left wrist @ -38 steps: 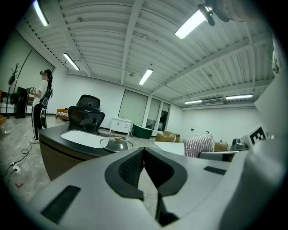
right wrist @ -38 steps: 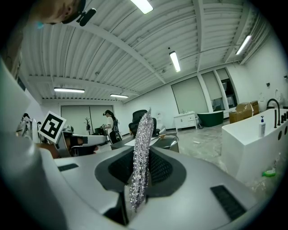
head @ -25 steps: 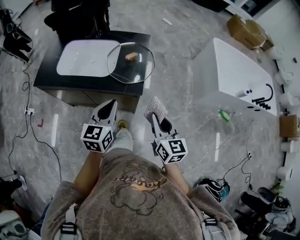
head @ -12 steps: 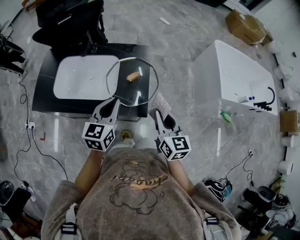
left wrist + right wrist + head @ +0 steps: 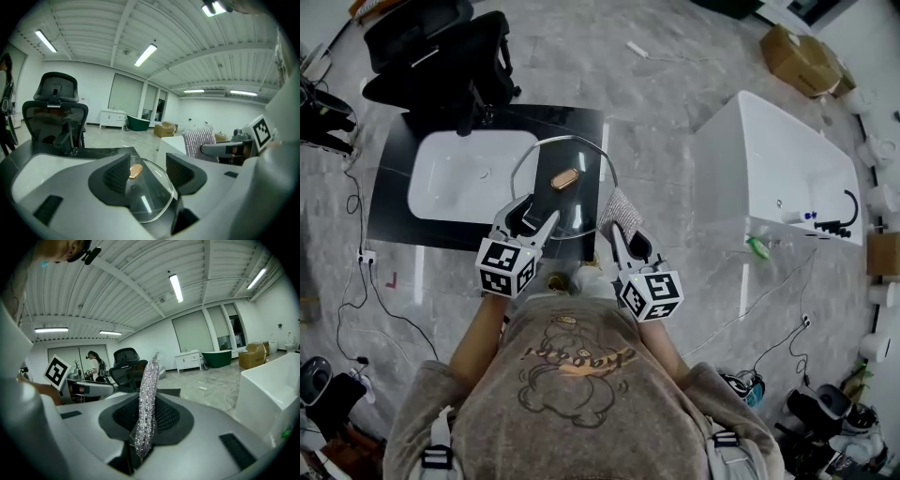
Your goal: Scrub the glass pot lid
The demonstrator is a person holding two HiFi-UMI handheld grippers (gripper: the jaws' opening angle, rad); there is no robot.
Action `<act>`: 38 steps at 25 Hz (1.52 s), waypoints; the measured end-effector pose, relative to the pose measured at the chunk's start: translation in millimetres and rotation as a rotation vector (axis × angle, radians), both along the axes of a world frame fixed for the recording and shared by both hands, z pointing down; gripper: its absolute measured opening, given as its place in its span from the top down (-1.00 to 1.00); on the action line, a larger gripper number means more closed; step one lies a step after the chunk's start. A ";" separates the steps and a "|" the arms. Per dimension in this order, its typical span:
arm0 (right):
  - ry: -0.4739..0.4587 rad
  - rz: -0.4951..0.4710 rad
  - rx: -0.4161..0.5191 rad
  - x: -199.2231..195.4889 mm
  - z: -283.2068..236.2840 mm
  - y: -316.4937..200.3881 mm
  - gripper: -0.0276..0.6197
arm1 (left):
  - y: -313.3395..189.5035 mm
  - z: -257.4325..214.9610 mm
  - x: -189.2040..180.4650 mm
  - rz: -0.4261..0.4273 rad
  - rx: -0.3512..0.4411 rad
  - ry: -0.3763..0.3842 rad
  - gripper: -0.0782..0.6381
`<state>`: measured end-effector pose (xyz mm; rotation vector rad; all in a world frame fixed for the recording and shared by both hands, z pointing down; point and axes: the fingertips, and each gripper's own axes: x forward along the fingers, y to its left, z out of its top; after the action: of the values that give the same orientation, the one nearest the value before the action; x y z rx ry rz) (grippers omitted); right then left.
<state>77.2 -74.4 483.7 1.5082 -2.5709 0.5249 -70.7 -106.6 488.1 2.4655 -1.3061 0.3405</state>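
Nearest you, your right hand-held gripper [image 5: 145, 416] is clenched on the silver mesh pad [image 5: 149, 380], which stands upright out of its jaws, edge-on to that gripper's camera. Your left hand-held gripper [image 5: 536, 214] has just been opening and now stands released, jaws wide. The near-left rim of the lid [image 5: 586, 164] lies between them, and the pads do not appear to press on the glass. So the lid lies straight ahead of both hands and a little farther from you. The left is already at its edge, while the right, with the pad, sits just beside the near-right rim; I cannot tell whether it touches. My judgement is that the coming move turns on this: the left has to close on the rim to steady the lid before the pad goes across the glass. The lid is clear glass with a metal rim, roughly round, resting on the black tabletop [image 5: 441, 234] and overlapping the right edge of the white basin [image 5: 459, 178]. At its centre sits a small brass-coloured knob [image 5: 564, 178], oblong, its long axis slanting from near-left to far-right. I cannot tell whether the lid lies flat or tipped.
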 end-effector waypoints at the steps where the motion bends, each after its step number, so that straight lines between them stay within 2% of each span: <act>1: 0.000 -0.006 0.001 0.4 0.3 -5.9 0.67 | -7.1 8.0 2.0 0.017 -0.006 -0.037 0.13; 4: -0.006 -0.009 0.000 5.7 0.9 -19.5 0.67 | -28.9 35.5 9.0 0.054 -0.036 -0.124 0.13; 11: -0.012 -0.003 -0.032 25.0 9.5 -39.7 0.67 | -80.6 96.4 31.4 0.103 -0.116 -0.223 0.13; 16: -0.008 -0.001 -0.056 33.4 17.3 -48.3 0.67 | -99.1 130.6 39.7 0.147 -0.147 -0.322 0.12; 20: -0.003 -0.001 -0.074 41.1 23.8 -56.1 0.67 | -106.0 143.9 39.5 0.144 -0.155 -0.352 0.17; 25: 0.003 -0.032 -0.106 51.4 38.0 -73.1 0.67 | -105.9 142.8 43.1 0.143 -0.166 -0.345 0.18; 29: 0.001 -0.132 -0.138 44.4 46.7 -101.9 0.67 | -105.3 141.2 45.3 0.138 -0.171 -0.334 0.18; 32: 0.023 -0.229 -0.136 23.4 50.1 -134.4 0.67 | -105.9 141.7 45.0 0.134 -0.168 -0.332 0.18; 35: 0.073 -0.363 -0.124 -11.7 51.3 -169.4 0.67 | -106.0 141.5 44.9 0.115 -0.165 -0.333 0.18; 38: 0.105 -0.539 -0.146 -57.0 54.7 -193.6 0.67 | -103.9 141.2 46.5 0.097 -0.163 -0.336 0.18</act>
<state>20.2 -268.0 538.3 0.7251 -2.6292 0.5261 -24.2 -210.5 629.3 2.4076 -1.2242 0.8820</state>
